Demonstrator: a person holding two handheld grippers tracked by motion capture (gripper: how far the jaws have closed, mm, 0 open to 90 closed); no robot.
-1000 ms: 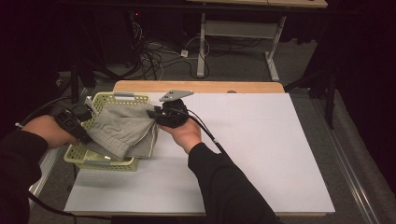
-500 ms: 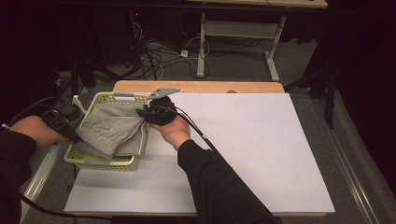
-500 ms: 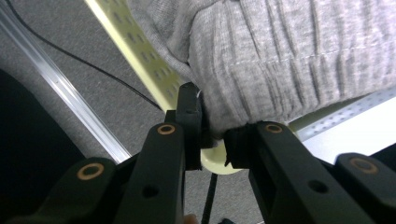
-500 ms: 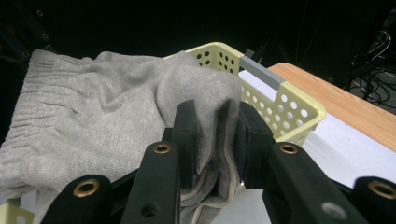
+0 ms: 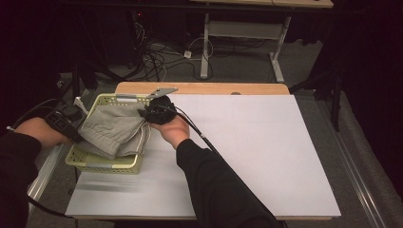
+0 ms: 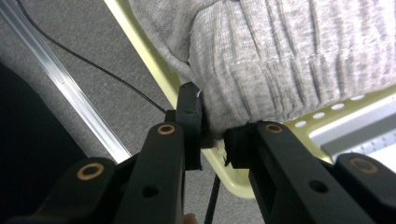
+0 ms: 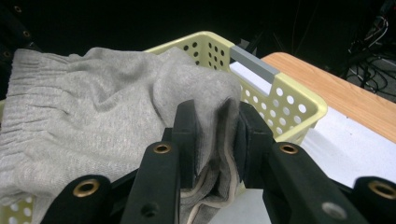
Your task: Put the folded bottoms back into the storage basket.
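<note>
I am pinching the folded grey knit garment (image 5: pixel 113 132) at both ends, left fingers (image 6: pixel 191 126) on its ribbed hem, right fingers (image 7: pixel 187 140) on the fold, lowering it level into the pale yellow perforated plastic basket (image 5: pixel 105 163) at the bench's (image 5: pixel 266 156) left edge.
</note>
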